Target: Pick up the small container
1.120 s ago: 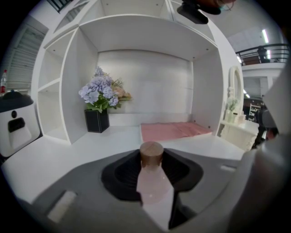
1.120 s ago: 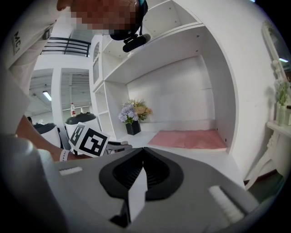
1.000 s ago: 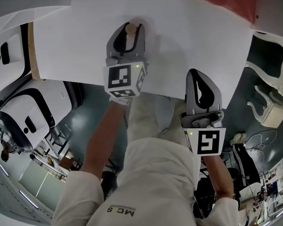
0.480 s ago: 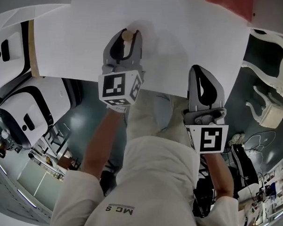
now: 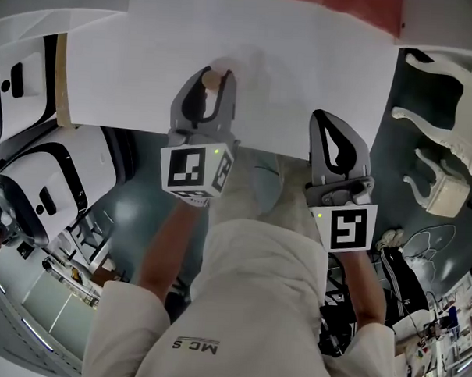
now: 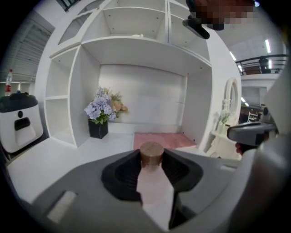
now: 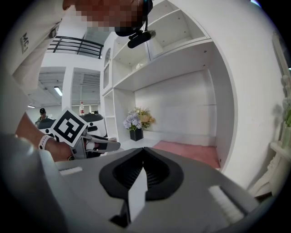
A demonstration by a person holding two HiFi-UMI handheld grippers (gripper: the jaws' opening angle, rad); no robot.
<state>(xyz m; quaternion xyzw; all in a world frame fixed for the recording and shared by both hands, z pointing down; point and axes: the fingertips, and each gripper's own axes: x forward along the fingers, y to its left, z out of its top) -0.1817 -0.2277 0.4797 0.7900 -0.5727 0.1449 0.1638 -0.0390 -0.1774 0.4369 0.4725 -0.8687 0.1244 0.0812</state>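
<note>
The left hand-held gripper (image 5: 212, 87) was seen clamped on the small container (image 6: 152, 182), its jaws held partly apart by the pale body, while the brown cap was left standing out past the fingertips. The container was carried above the near part of the white tabletop (image 5: 319, 62). Whether its base had been lifted clear was shown by no view. The right hand-held gripper (image 5: 332, 129) was held just beside it, jaws pressed together with nothing between them.

Trouble could be expected from the grip itself. The body looked smooth, and it was pinched along its sides only, so it could be let slip forward and down by any slackening or a sharp tilt. The cap was gripped by nothing. If loosely seated, it could be shaken off by a jolt.

Only the cap was given by the head view, the body being hidden inside the jaws. The spacing of the two hand-held grippers and their place over the tabletop's near edge were laid out there, though.

The pads' hold on the body was made plain by the left gripper view alone, along with what lay ahead: a white shelf unit (image 6: 136, 45), a vase of flowers (image 6: 104, 111) and a pink mat (image 6: 163, 139). That the right jaws were empty was settled by the right gripper view.
</note>
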